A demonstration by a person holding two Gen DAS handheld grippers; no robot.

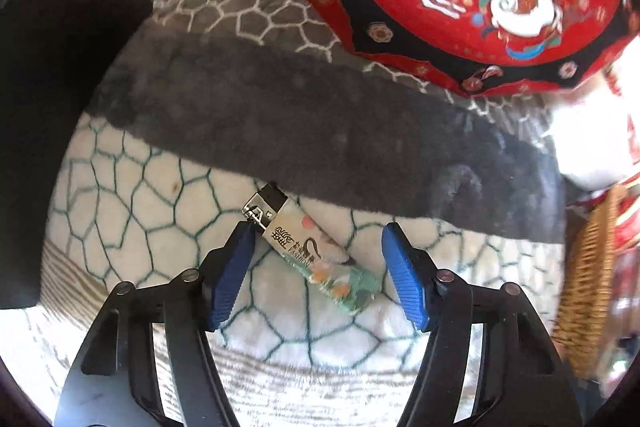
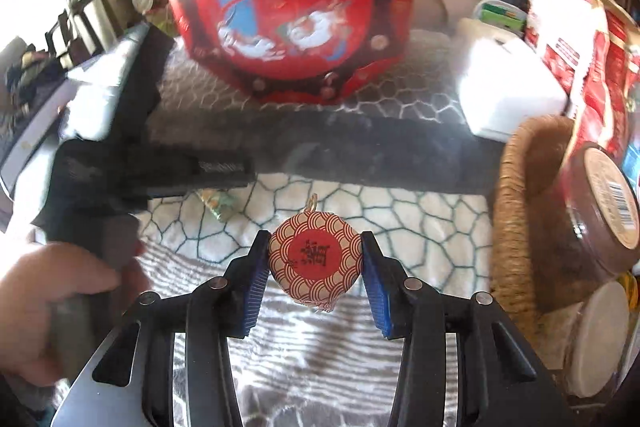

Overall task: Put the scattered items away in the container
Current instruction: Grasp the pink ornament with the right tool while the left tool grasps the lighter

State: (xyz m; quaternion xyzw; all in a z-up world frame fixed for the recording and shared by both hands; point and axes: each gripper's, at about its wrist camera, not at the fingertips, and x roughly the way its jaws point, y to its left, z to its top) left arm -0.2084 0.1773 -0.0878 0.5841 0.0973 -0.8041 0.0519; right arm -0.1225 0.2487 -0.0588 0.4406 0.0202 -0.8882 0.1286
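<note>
1. Your left gripper (image 1: 316,259) fingers stand open around the flowery white lighter (image 1: 308,247) on the fuzzy blanket (image 1: 120,211). It sits crooked, so it may twist away.
2. Your right gripper (image 2: 314,267) fingers squeeze the round red-patterned packet (image 2: 316,261). It may slip before the woven straw basket (image 2: 516,227).

Lighter (image 1: 310,245) – white body with printed swan and flowers, metal and black cap, lying flat and diagonal on the honeycomb-pattern blanket (image 1: 120,211). Round wrapped puck (image 2: 316,261) – red-and-cream wave-pattern paper, red centre label, raised above the blanket. Woven basket (image 2: 516,211) at right, brown wicker wall, upright.
</note>
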